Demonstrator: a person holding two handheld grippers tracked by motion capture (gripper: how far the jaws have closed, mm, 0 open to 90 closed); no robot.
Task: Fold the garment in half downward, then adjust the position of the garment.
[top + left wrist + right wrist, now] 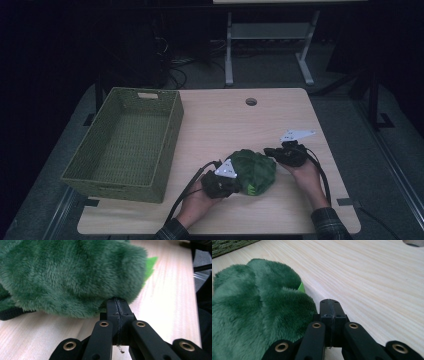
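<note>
Pale wooden table (225, 125) with round hole (251, 101) near far edge; rectangular green woven basket (127, 142) on left side.

From above, the green plush toy (252, 171) hid where the left gripper (235, 184) met it. In the left gripper view the toy ran off the top and left edges. The person's sleeves (327, 223) were cut off at the bottom. The room beyond the table (225, 120) was too dark to make out.
</note>
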